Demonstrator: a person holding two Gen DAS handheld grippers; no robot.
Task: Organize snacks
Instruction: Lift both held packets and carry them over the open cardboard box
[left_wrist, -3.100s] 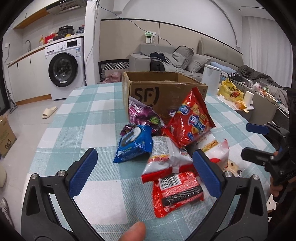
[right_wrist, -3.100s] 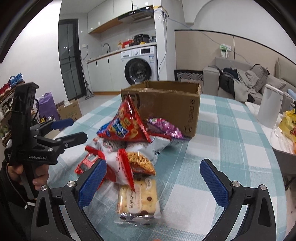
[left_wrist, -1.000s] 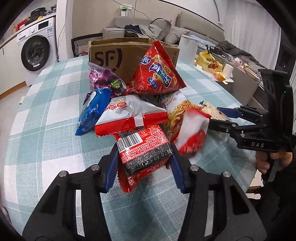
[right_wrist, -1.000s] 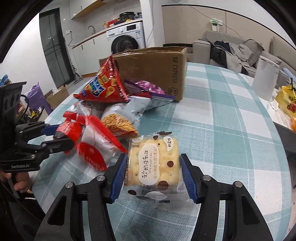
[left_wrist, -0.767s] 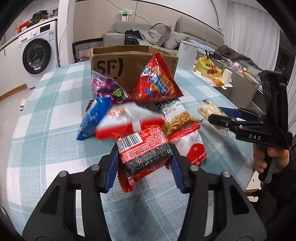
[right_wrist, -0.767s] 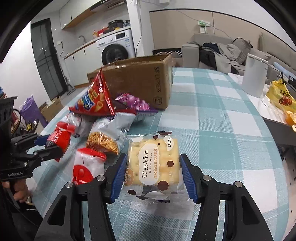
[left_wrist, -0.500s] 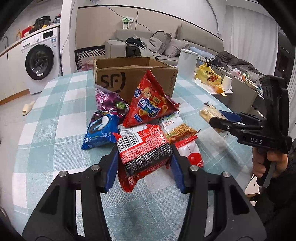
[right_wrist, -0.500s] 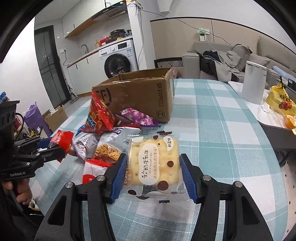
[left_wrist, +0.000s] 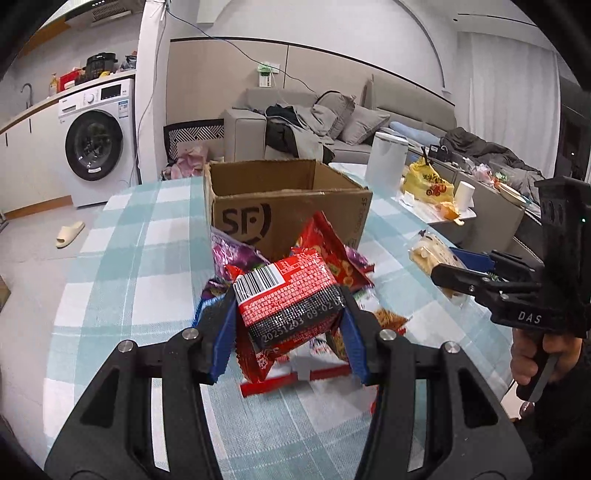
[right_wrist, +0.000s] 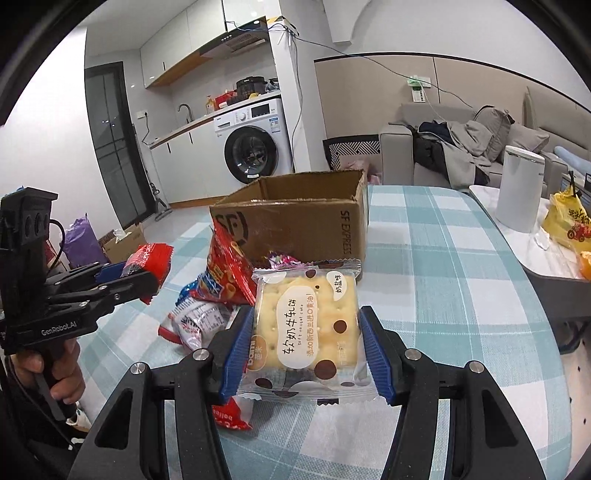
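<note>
Gripping a red snack packet (left_wrist: 288, 302) between its blue pads, the left gripper (left_wrist: 286, 332) holds it raised above the snack pile (left_wrist: 332, 266), in front of the open cardboard box (left_wrist: 288, 218). The packet's barcode and printed date face the left wrist view; the right wrist view shows only its crimped red edge (right_wrist: 153, 262). The right gripper (right_wrist: 306, 347) is clamped on a cracker packet (right_wrist: 306, 325), also held above the checked tablecloth (right_wrist: 443, 295). Its clear wrapper, pale yellow crackers and brown dots read fully in the right view, whereas the left view shows only one end (left_wrist: 432, 254).
</note>
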